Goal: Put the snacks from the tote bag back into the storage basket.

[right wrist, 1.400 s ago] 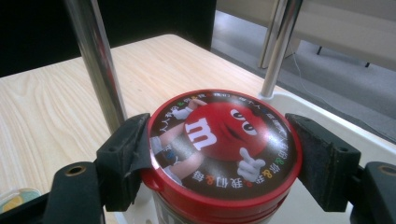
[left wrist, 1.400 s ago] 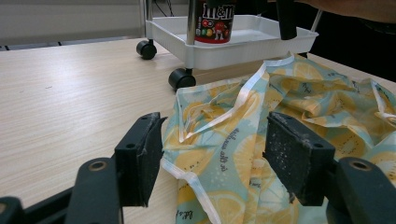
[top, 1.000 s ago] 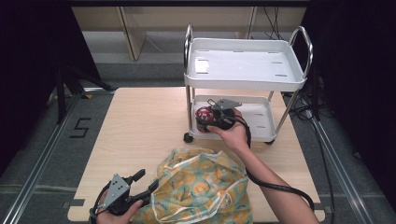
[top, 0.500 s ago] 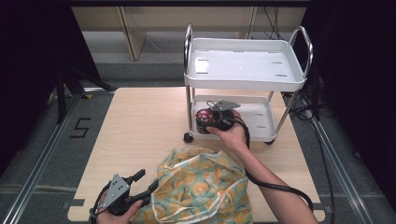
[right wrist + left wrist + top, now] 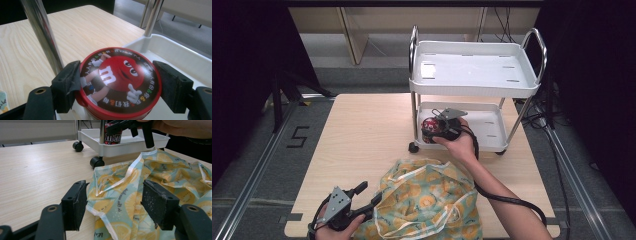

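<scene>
red candy tin [image 5: 117,82], between right gripper [image 5: 117,87] fingers

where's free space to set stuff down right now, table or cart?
Free: the cart's top tray, fully bare; the lower tray right of the red M&M's can; the table left of the cart, up to its far edge. Crowded: the near edge, under the lemon-print bag and left gripper, and the lower tray's left end around the right gripper.

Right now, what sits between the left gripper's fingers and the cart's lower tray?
In the left gripper view, the lemon-print bag fills the stretch from the fingers toward the lower tray; bare tabletop lies beside it.
</scene>
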Available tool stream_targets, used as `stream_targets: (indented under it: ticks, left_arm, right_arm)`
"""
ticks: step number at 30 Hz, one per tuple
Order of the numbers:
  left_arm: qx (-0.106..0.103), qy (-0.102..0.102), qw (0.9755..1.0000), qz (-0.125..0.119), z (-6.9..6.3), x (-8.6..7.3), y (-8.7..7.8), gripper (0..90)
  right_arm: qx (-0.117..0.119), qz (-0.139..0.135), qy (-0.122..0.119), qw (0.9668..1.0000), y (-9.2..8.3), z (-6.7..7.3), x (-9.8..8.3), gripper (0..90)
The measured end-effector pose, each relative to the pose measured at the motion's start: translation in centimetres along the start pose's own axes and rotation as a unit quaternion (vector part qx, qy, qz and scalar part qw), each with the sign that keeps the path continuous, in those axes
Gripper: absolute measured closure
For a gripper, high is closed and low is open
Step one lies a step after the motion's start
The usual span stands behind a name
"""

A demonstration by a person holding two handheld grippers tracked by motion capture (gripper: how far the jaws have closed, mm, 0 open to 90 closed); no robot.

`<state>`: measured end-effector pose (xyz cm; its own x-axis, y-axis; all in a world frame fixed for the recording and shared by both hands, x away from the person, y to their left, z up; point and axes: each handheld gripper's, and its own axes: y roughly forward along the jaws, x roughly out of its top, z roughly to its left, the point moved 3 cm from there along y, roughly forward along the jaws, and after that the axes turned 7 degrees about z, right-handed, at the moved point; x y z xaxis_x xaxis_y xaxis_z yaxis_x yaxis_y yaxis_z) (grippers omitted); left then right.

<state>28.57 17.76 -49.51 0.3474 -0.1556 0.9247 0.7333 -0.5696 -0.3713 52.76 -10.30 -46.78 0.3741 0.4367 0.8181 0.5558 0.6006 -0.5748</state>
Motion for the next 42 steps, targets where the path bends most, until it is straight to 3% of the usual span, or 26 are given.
stream_targets:
  ticks: [8, 9, 14, 15, 17, 21, 22, 23, 27, 28, 30, 32, 33, 36, 37, 38, 40, 41, 42]
  left_arm:
    - [-0.001, 0.005, 1.0, 0.0, 0.0, 0.0, 0.0, 36.2]
    - [0.0, -0.001, 1.0, 0.0, 0.0, 0.0, 0.0, 36.2]
    - [0.0, 0.0, 1.0, 0.0, 0.0, 0.0, 0.0, 36.2]
    - [0.0, 0.0, 1.0, 0.0, 0.0, 0.0, 0.0, 36.2]
    - [0.0, 0.002, 1.0, 0.0, 0.0, 0.0, 0.0, 36.2]
    - [-0.005, 0.002, 1.0, -0.008, 0.1, 0.1, 0.1, 36.2]
    - [0.0, -0.001, 1.0, -0.001, 0.0, 0.0, 0.0, 36.2]
    - [0.0, -0.001, 1.0, 0.0, 0.0, 0.0, 0.0, 36.2]
    - [-0.001, 0.005, 1.0, 0.0, 0.0, 0.0, 0.0, 36.2]
    - [0.0, -0.001, 1.0, 0.0, 0.0, 0.0, 0.0, 36.2]
    - [0.001, 0.001, 1.0, 0.001, 0.0, 0.0, 0.0, 36.2]
    - [0.0, 0.004, 1.0, 0.001, 0.0, 0.0, 0.0, 36.2]
    - [-0.004, 0.008, 1.0, -0.002, 0.1, 0.0, 0.1, 36.2]
    - [-0.003, 0.004, 1.0, -0.003, 0.0, 0.0, 0.1, 36.2]
    - [-0.006, 0.011, 0.9999, -0.006, 0.1, 0.1, 0.2, 36.2]
    - [-0.004, 0.009, 0.9999, -0.004, 0.1, 0.0, 0.1, 36.2]
    - [-0.004, 0.009, 0.9999, -0.004, 0.1, 0.0, 0.1, 36.2]
    - [-0.004, 0.008, 0.9999, -0.005, 0.1, 0.0, 0.2, 36.2]
    - [0.001, 0.006, 1.0, 0.0, 0.0, 0.0, 0.0, 36.2]
  right_arm:
    - [0.004, 0.0, 0.002, 1.0, 0.1, 0.1, 0.0, 26.4]
    - [-0.011, -0.001, -0.003, 0.9999, 0.2, -0.1, -0.1, 26.4]
    - [-0.014, 0.0, -0.013, 0.9998, 0.3, -0.1, -0.1, 26.3]
    - [-0.008, -0.004, 0.0, 1.0, 0.3, 0.1, -0.1, 26.3]
    - [-0.012, -0.002, -0.017, 0.9998, 0.5, 0.0, 0.0, 26.4]
    - [0.005, -0.002, -0.002, 1.0, 0.3, 0.5, 0.0, 26.3]
    - [-0.01, -0.003, -0.018, 0.9998, 0.5, 0.3, 0.0, 26.3]
    - [-0.009, -0.004, -0.019, 0.9998, 0.5, 0.3, 0.0, 26.3]
    - [-0.001, -0.006, -0.012, 0.9999, 0.5, 0.6, -0.1, 26.0]
    - [0.009, 0.0, 0.007, 0.9999, 0.1, 0.8, -0.1, 25.8]
    - [0.015, -0.003, 0.01, 0.9998, 0.2, 0.8, -0.2, 24.9]
    - [0.011, -0.002, 0.012, 0.9999, 0.1, 0.8, -0.2, 22.8]
    - [-0.002, -0.002, 0.007, 1.0, 0.1, 0.6, -0.2, 22.4]
    - [-0.003, -0.004, 0.001, 1.0, -0.1, 0.4, -0.2, 20.2]
    - [0.002, -0.002, 0.008, 1.0, -0.5, 0.6, -0.2, 19.8]
    - [-0.002, -0.006, -0.011, 0.9999, -0.6, 0.5, -0.2, 19.1]
    - [0.005, -0.01, -0.006, 0.9999, -0.7, 0.7, -0.2, 18.6]
    - [-0.003, -0.007, 0.006, 1.0, -1.0, 0.8, -0.3, 18.3]
    - [-0.008, -0.01, -0.003, 0.9999, -1.0, 0.8, -0.3, 18.0]
